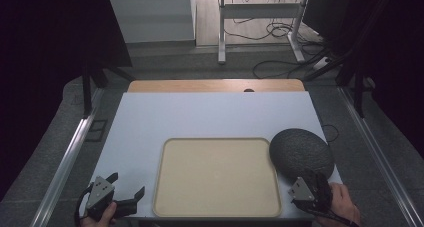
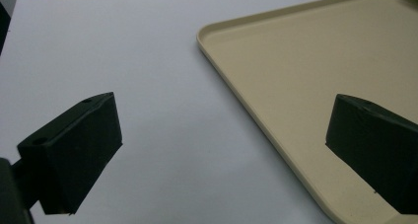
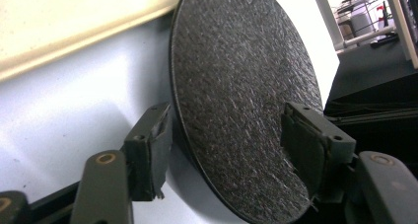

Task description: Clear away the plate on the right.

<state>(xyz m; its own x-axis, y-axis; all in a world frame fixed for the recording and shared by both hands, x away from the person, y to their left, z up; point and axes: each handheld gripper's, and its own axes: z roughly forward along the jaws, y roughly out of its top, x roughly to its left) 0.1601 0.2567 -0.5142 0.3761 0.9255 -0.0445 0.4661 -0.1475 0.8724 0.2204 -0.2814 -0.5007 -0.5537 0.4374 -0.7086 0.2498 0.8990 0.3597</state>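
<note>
A dark grey, round, rough-textured disc [image 1: 301, 152] — slate-like in surface — is seen at the right side of the desk, just beside the right rim of a beige rectangular plastic tray [image 1: 216, 177]. In the right gripper view the disc [image 3: 241, 95] appears tilted, its near edge raised off the white desk surface [image 1: 200, 117], with one black jaw set under it and the other over its upper face. The right gripper [image 1: 311, 188] is thus placed directly at the disc's near edge; its jaws are only partly apart and straddle the rim, but whether they are pressed firmly on it or merely bracket it cannot be told with certainty, as a small gap seems to remain at the lower jaw.

The relation on which the coming move is judged to turn is plain: the disc lies straight ahead of the right gripper and to the right of the tray, so a carry leftward onto the tray would be short. The disc has no long axis, being round.

The left gripper [image 1: 125, 186] is held at the near left corner of the desk, well apart from the disc — its jaws spread wide with nothing between them, the tray's left rim [image 2: 236, 93] lying ahead of them.
</note>
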